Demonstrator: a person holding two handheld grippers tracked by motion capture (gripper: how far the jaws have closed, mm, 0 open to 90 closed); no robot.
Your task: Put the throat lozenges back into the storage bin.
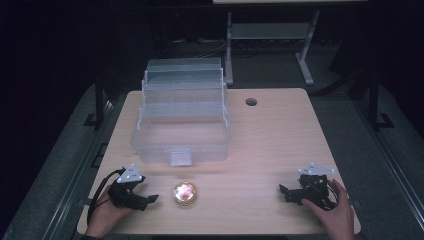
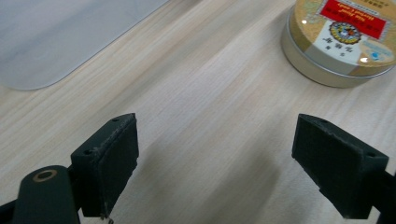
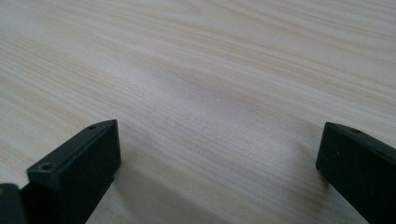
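A small round gold tin (image 1: 184,194) with a red and white label lies flat near the table's front edge; the left gripper view has the tin (image 2: 341,42) at top right. My left gripper (image 1: 149,200) rests just left of it, open, jaws wide apart over bare wood (image 2: 215,168). Behind the tin stands a clear plastic tiered box (image 1: 181,120), opened up, its base corner (image 2: 56,37) at top left of the left gripper view. My right gripper (image 1: 286,194) sits at the front right, open, with nothing but wood between its jaws (image 3: 219,163).
The light wooden table (image 1: 280,145) has a cable hole (image 1: 251,102) at the back right. A grey desk frame (image 1: 270,35) stands on the dark floor beyond. Hands hold both grippers at the front edge.
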